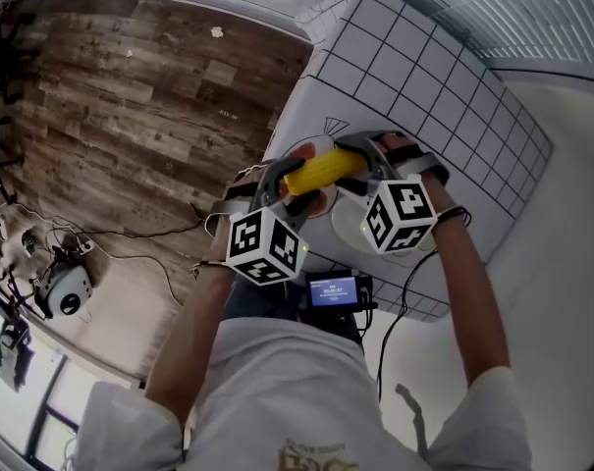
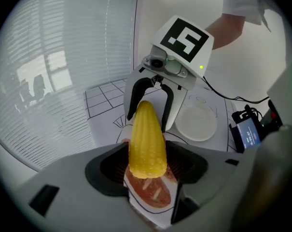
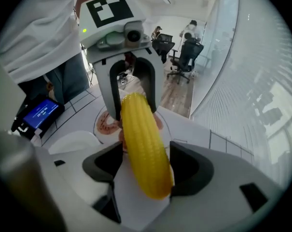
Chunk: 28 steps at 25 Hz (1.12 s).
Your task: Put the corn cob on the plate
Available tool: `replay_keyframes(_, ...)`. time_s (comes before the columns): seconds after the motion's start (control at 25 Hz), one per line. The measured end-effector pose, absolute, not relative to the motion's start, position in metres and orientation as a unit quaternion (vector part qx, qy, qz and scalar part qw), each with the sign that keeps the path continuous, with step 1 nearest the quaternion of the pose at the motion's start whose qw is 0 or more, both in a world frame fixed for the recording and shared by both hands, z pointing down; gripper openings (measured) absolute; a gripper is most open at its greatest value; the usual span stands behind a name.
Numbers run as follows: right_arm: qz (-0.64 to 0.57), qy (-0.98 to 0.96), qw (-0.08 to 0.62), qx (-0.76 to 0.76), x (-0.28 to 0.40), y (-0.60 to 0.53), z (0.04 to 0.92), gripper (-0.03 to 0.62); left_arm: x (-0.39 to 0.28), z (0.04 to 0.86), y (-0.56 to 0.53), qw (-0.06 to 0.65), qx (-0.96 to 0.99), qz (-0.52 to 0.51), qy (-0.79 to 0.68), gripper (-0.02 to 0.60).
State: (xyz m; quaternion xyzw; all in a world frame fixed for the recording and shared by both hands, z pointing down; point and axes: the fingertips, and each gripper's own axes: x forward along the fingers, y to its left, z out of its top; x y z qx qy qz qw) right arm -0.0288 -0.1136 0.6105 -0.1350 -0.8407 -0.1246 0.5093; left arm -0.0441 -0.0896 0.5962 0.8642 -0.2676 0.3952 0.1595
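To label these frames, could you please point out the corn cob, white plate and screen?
corn cob (image 2: 146, 139): left gripper view, mid-length of the kernels.
white plate (image 2: 196, 122): left gripper view, bare centre.
screen (image 3: 38, 112): right gripper view, lit blue face.

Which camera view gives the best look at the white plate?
The left gripper view: the white plate shows almost whole there, round and uncovered. The head view shows only part of it, and small. The right gripper view shows only a part of it, at the left.
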Motion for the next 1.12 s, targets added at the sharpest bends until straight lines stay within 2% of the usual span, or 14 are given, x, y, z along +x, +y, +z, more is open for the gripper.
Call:
replay_keyframes(0.12, -0.138, -0.834, 0.511, -0.157, -0.037, -0.111, 0.613, 0.278, -0.044, 0.600, -0.092, 0.174, 0.860, 0.399, -0.268, 0.238)
replay_keyframes(0.36, -0.140, -0.825, 0.520, -0.173, -0.036, -0.108, 0.613, 0.264, -0.045, 0.603, -0.091, 0.203, 0.851, 0.408, -0.259, 0.250)
replay_keyframes(1.12, -0.142, -0.828, 0.529, -0.122, -0.034, -0.112, 0.582, 0.261, -0.045, 0.570, -0.096, 0.148, 0.857, 0.430, -0.242, 0.249)
